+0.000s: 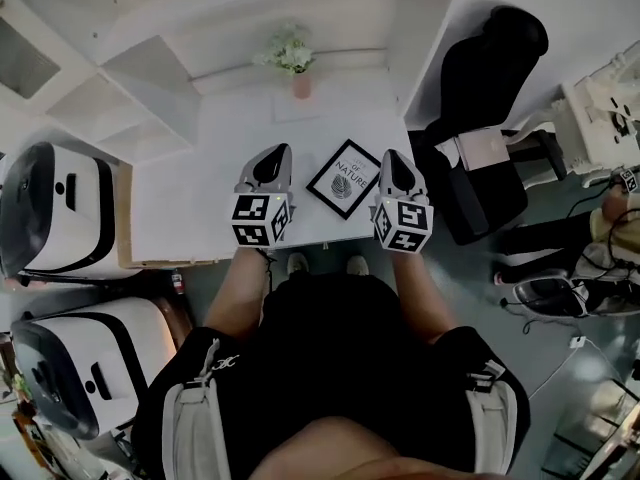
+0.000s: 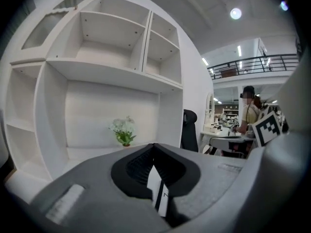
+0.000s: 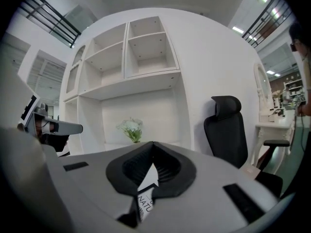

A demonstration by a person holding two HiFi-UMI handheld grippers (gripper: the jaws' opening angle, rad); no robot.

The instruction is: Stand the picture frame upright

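Note:
A black picture frame with a leaf print and the word NATURE lies flat on the white desk, turned like a diamond. My left gripper hovers just left of it, jaws shut and empty. To the frame's right is my right gripper, also shut with nothing held. In the left gripper view, a sliver of the frame shows below the closed jaws of the left gripper. The right gripper view shows the frame's print under the right gripper.
A small potted plant stands at the back of the desk against the white shelf unit. A black office chair is at the desk's right. White machines sit on the floor at the left.

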